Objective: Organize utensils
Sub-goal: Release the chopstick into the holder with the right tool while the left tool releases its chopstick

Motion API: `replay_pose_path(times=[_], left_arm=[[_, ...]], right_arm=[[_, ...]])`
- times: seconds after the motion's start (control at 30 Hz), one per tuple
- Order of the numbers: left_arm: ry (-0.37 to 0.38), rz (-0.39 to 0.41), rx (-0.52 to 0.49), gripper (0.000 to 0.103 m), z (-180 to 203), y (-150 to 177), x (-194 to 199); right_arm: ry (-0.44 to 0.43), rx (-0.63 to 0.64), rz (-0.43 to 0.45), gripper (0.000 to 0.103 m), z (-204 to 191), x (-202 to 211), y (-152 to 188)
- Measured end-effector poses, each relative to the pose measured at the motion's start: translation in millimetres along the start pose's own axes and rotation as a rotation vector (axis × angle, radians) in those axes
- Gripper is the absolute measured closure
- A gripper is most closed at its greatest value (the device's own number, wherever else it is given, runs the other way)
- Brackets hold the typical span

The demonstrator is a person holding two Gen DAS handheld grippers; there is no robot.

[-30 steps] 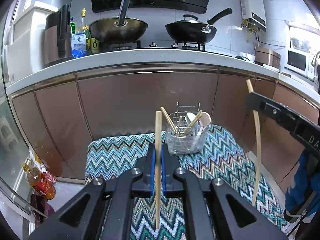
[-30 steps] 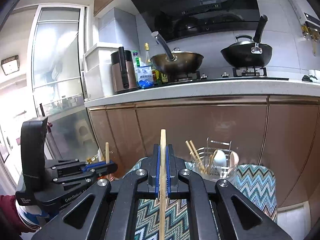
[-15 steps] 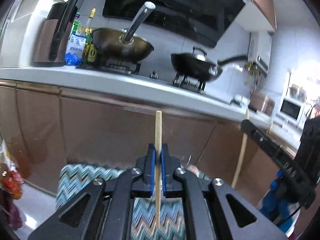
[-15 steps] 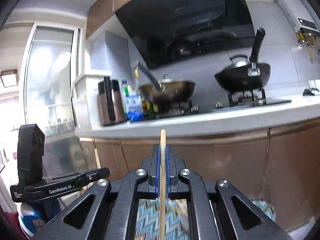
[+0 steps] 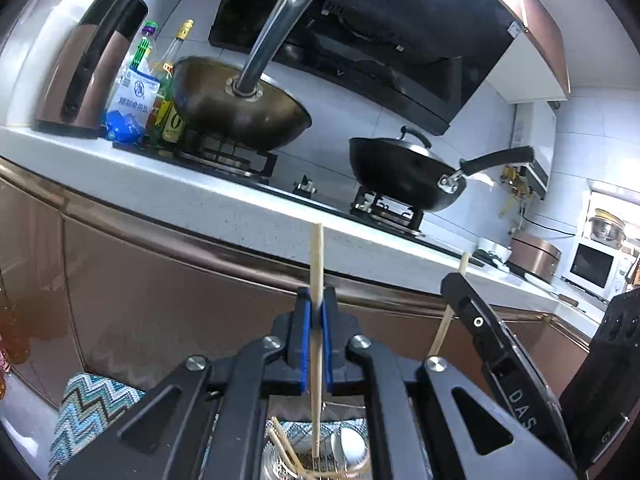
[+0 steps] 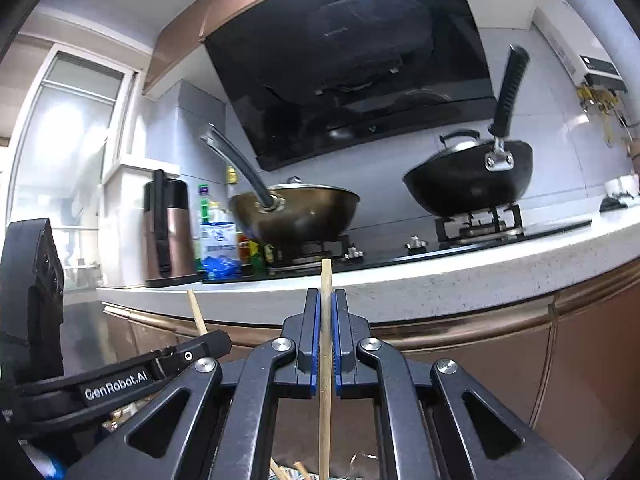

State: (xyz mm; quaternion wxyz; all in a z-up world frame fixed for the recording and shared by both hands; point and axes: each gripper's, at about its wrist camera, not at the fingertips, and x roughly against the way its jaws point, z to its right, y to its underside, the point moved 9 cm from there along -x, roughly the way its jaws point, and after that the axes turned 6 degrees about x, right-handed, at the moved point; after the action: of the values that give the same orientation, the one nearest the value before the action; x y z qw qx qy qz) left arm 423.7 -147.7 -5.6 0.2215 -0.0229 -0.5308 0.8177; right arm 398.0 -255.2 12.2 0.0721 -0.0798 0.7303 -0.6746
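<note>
My left gripper (image 5: 316,300) is shut on a wooden chopstick (image 5: 317,264) held upright, its lower end hanging over the clear utensil holder (image 5: 320,464), which holds several chopsticks and a white spoon (image 5: 350,446). My right gripper (image 6: 326,300) is shut on a second chopstick (image 6: 326,280), also upright. The right gripper also shows in the left wrist view (image 5: 452,284) at the right, close by. The left gripper shows in the right wrist view (image 6: 218,338) at the lower left. The holder is almost hidden under the grippers in both views.
A zigzag-patterned cloth (image 5: 86,404) lies under the holder. Brown cabinet fronts (image 5: 160,288) and a white counter edge (image 5: 200,204) stand ahead. On the counter are a bronze wok (image 5: 240,108), a black wok (image 5: 400,168), bottles and a brown kettle (image 5: 88,80).
Both grippers have risen and come forward over the holder, tilting up, each still clamping its chopstick. The holder has dropped to the bottom edge of both views.
</note>
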Motion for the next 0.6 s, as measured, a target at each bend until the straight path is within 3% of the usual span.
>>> replay_pose_path(times=[0.27, 0.37, 0.4, 0.47, 0.6], left_arm=[[-0.045, -0.008, -0.002, 0.098, -16, 33, -35], [-0.041, -0.045, 0.009, 0.096, -21, 48, -42], [-0.039, -0.051, 0.007, 0.096, -21, 51, -43], [-0.039, -0.055, 0.001, 0.096, -22, 51, -40], [-0.042, -0.037, 0.006, 0.088, -22, 40, -23]], right_arm=[[0.062, -0.02, -0.063, 0.097, 18, -21, 52], [0.079, -0.025, -0.091, 0.096, 21, -19, 68], [0.086, -0.026, -0.093, 0.094, 22, -17, 69], [0.097, -0.032, -0.093, 0.074, 25, -11, 67], [0.116, -0.033, -0.077, 0.071, 31, 7, 53]])
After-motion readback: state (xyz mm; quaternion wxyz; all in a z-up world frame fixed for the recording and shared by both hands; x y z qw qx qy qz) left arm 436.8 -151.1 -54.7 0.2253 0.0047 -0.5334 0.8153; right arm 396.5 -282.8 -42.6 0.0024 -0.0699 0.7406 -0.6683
